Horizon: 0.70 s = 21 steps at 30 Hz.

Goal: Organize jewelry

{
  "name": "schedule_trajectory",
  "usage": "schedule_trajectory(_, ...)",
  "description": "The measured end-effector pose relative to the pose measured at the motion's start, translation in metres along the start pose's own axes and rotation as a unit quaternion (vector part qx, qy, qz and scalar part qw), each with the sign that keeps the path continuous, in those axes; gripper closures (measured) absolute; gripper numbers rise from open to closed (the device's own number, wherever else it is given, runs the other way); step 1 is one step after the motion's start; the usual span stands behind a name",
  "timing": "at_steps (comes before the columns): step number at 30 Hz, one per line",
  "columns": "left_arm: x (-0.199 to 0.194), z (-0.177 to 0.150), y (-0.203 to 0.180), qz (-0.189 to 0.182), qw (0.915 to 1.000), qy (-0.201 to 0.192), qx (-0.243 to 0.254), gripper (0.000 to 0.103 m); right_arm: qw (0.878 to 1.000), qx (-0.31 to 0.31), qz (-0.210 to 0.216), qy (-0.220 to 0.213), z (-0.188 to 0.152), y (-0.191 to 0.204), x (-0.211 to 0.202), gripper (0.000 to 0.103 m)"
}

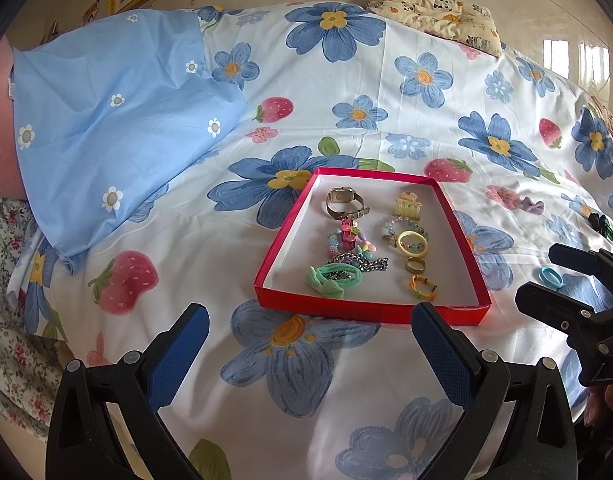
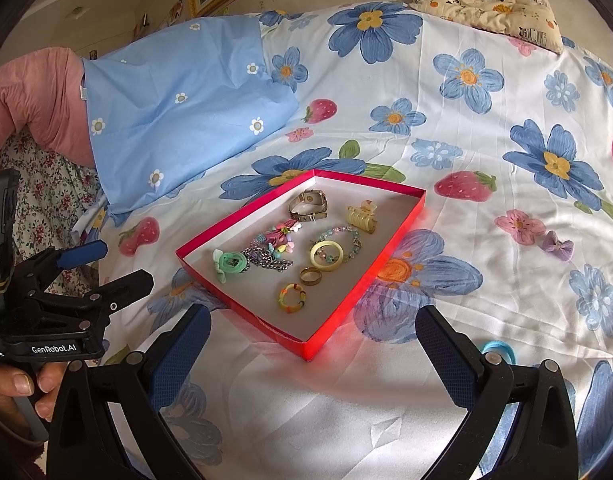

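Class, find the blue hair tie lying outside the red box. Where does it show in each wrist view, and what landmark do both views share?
Left wrist: blue hair tie at far right, on the sheet beside the right claw.
Right wrist: low right, partly hidden behind the claw's right finger.
Shared landmark: the red box, to its left in both.

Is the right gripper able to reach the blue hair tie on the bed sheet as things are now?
Probably yes. The blue hair tie lies on the bed sheet outside the red box, just past the right finger of the right gripper. Its jaws are open and empty, and nothing lies between.
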<state>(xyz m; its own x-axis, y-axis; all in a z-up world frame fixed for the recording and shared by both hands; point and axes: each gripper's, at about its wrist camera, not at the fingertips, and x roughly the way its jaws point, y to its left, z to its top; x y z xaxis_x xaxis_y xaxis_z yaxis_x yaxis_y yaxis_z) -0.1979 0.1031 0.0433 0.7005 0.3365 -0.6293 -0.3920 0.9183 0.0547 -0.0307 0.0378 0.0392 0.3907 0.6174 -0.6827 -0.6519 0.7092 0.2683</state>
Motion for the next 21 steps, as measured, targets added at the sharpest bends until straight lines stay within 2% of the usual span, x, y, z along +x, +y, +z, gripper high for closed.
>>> schedule_trajectory(21, 0.0086, 0.0028, -0.0071, -0.006, 0.9999, 0.008, 0.000, 0.001, 1.000, 0.003, 0.001, 0.007, -0.0029, -0.0028, 0.0058, 0.000)
